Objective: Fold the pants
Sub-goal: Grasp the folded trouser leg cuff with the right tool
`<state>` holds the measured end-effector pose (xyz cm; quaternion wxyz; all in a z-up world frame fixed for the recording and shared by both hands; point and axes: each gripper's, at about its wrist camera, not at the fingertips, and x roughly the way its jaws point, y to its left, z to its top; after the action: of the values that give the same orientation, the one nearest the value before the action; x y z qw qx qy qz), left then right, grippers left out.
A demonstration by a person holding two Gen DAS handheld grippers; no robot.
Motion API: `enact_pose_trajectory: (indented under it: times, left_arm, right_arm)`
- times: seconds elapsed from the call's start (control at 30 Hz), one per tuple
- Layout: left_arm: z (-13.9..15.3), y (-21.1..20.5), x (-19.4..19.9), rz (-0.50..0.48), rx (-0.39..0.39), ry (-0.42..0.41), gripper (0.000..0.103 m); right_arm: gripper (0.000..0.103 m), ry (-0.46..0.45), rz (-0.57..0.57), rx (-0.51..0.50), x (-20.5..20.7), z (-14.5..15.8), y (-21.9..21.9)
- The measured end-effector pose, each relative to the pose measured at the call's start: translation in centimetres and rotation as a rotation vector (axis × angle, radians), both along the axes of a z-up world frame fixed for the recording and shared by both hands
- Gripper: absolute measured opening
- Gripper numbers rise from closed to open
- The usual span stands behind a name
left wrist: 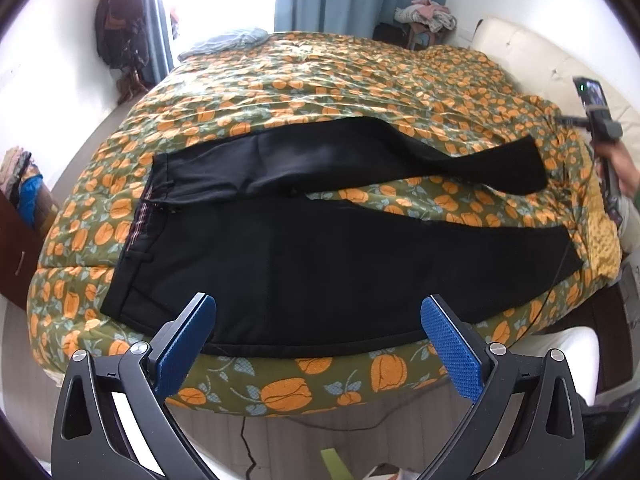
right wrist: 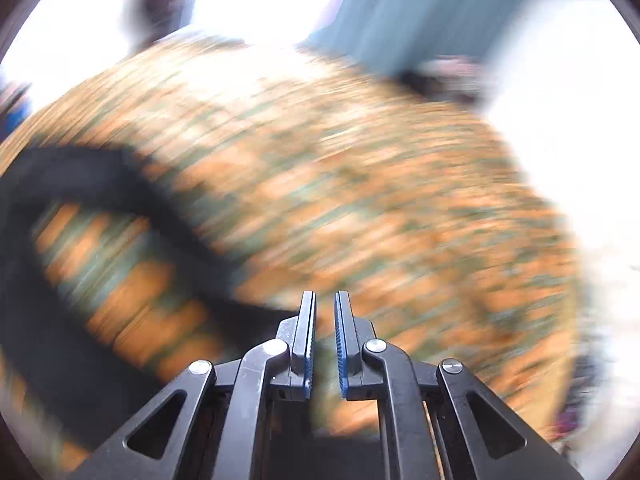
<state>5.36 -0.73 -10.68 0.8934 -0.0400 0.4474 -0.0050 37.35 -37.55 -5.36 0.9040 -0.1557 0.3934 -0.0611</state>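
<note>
The black pants (left wrist: pixel 304 248) lie spread on the bed (left wrist: pixel 360 80), over a green quilt printed with orange fruit, waistband to the left and the two legs splayed apart toward the right. The near leg runs along the bed's front edge; the far leg angles away, its hem near the right side. The left tool (left wrist: pixel 318 312) hangs just off the bed's near edge with its blue pads wide apart and nothing between them. At the far right edge of that view the right tool (left wrist: pixel 600 128) is only partly visible, held in a hand. The right wrist view is badly smeared by motion: the pants (right wrist: pixel 52 280) show as a dark band. There the right tool (right wrist: pixel 325 300) has its pads close, a narrow gap between them, gripping nothing.
</note>
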Motion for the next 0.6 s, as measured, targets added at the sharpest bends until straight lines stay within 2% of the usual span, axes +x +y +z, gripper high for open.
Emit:
enact_pose_trajectory:
  times: [0.03,0.07,0.1,0.13,0.2,0.27,0.33,0.4,0.47,0.6]
  left_arm:
    - [0.1,0.0,-0.2,0.002,-0.001,-0.004,0.102]
    - [0.1,0.0,-0.3,0.003,-0.001,-0.007,0.102]
    - [-0.1,0.0,-0.4,0.004,0.001,-0.006,0.102]
    - [-0.4,0.1,-0.4,0.005,0.001,0.003,0.102]
    - [-1.2,0.3,0.0,0.007,-0.009,0.04,0.102]
    - [-2.0,0.6,0.6,0.013,-0.036,0.078,0.102]
    - [-2.1,0.5,1.0,0.014,-0.059,0.091,0.102]
    - [-2.0,0.2,1.1,0.009,-0.059,0.079,0.102]
    - [-1.9,-0.1,1.2,0.008,-0.039,0.067,0.102]
    - [-2.4,-0.6,1.8,0.008,-0.006,0.098,0.102]
  right_arm:
    - [0.041,-0.035,-0.097,-0.011,1.6,1.5,-2.8]
    - [0.052,-0.08,-0.177,-0.008,2.2,2.7,-5.2]
    - [0.054,-0.101,-0.221,0.011,2.2,3.3,-6.7]
    - [0.055,-0.111,-0.252,0.055,1.6,3.4,-7.9]
    - [0.056,-0.101,-0.239,0.145,0.1,2.0,-8.5]
    - [0.061,-0.034,-0.193,0.205,-1.0,-1.0,-7.8]
    - [0.061,0.076,-0.122,0.326,-1.6,-5.0,-6.7]
    - [0.061,0.139,-0.085,0.434,-1.7,-7.7,-6.0]
    - [0.061,0.175,-0.055,0.522,-0.5,-9.4,-5.3]
    - [0.061,0.234,0.009,0.577,5.0,-11.4,-3.9]
